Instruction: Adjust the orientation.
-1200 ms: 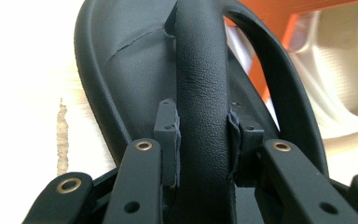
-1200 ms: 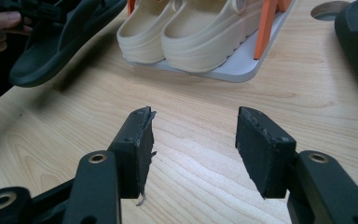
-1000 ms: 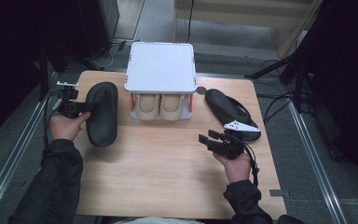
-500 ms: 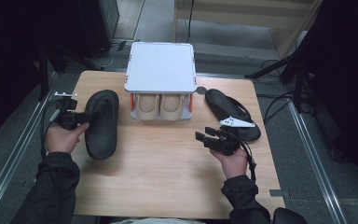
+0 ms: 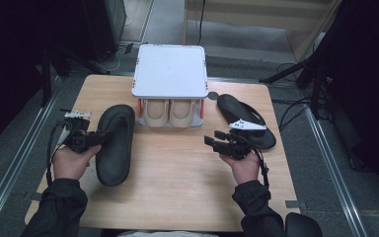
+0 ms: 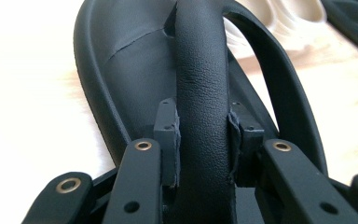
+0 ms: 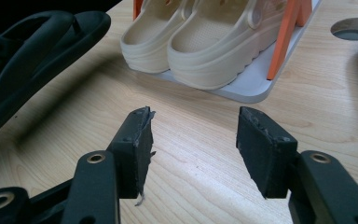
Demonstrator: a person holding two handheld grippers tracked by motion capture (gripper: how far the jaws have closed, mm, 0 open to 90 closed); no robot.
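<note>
The black sandal (image 5: 114,144) is held by its strap (image 6: 200,93), which is clamped between the jaws of the left gripper (image 5: 85,139); in the left gripper view the strap runs straight ahead from the jaws, and the sole spreads out beyond and to either side of them. The sandal's long axis is seen in the high view to lie roughly crosswise to those jaws, toe end toward the shoe rack (image 5: 170,71), and the sole seems to rest on the table (image 5: 177,187), though a slight lift cannot be ruled out. The right gripper (image 5: 222,143) is carried with its jaws spread and nothing between them; the second black sandal (image 5: 246,121) lies just behind and to one side of it, well apart from the left hand (image 5: 71,160), so the right hand (image 5: 244,165) is the nearer for it. Counted: two black sandals, two beige clogs (image 7: 205,42) side by side under the rack ahead of the right jaws, one rack.
</note>
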